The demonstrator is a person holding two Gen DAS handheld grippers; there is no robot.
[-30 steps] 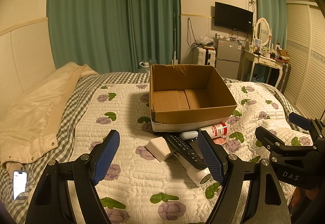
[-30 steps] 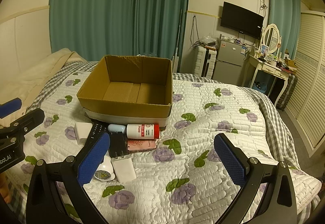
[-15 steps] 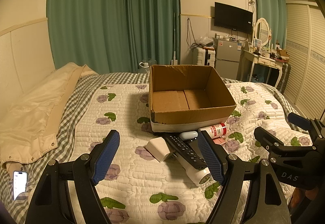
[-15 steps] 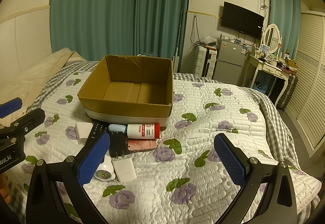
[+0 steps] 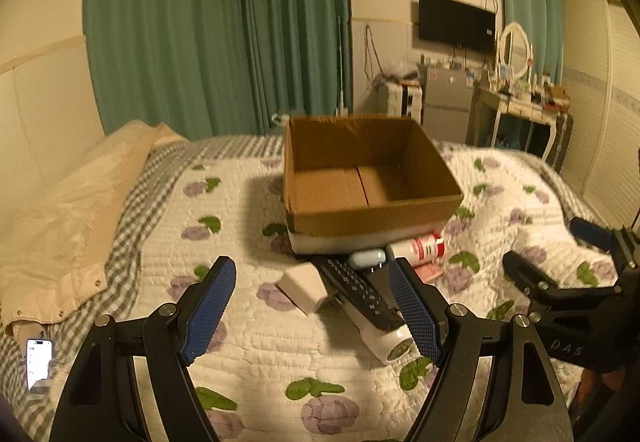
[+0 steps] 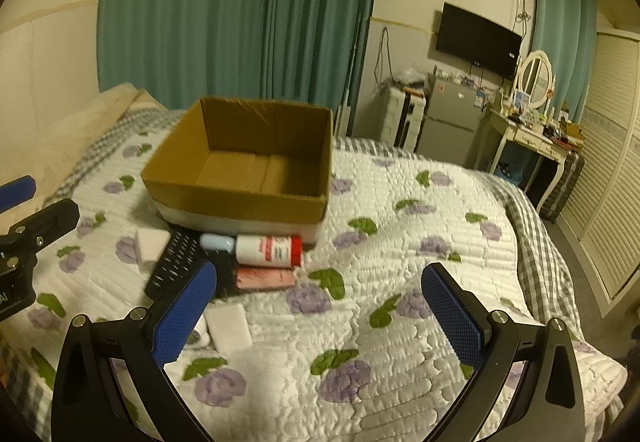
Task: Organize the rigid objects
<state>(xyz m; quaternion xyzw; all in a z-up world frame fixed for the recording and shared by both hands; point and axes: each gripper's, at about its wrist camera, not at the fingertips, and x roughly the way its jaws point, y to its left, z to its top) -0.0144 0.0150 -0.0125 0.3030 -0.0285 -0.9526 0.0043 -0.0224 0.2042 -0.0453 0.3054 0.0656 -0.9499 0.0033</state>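
Both grippers, left [image 5: 312, 306] and right [image 6: 320, 308], jaws wide, empty. Risk: black remote [image 5: 360, 292] overlaps white bottle [image 5: 384, 338] mid-frame; grabbing one may roll other off bed, missing open cardboard box [image 6: 240, 197].

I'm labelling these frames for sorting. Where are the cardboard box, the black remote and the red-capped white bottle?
cardboard box [image 6: 240, 197]: right wrist view, on its near outer wall.
black remote [image 5: 360, 292]: left wrist view, on its button face.
red-capped white bottle [image 6: 266, 250]: right wrist view, on its labelled side.

I see open quilted floral bedspread [image 6: 400, 262] right of clutter | open brown cardboard box [image 6: 256, 197] walls block behind | black remote control [image 5: 360, 290] crowds front.
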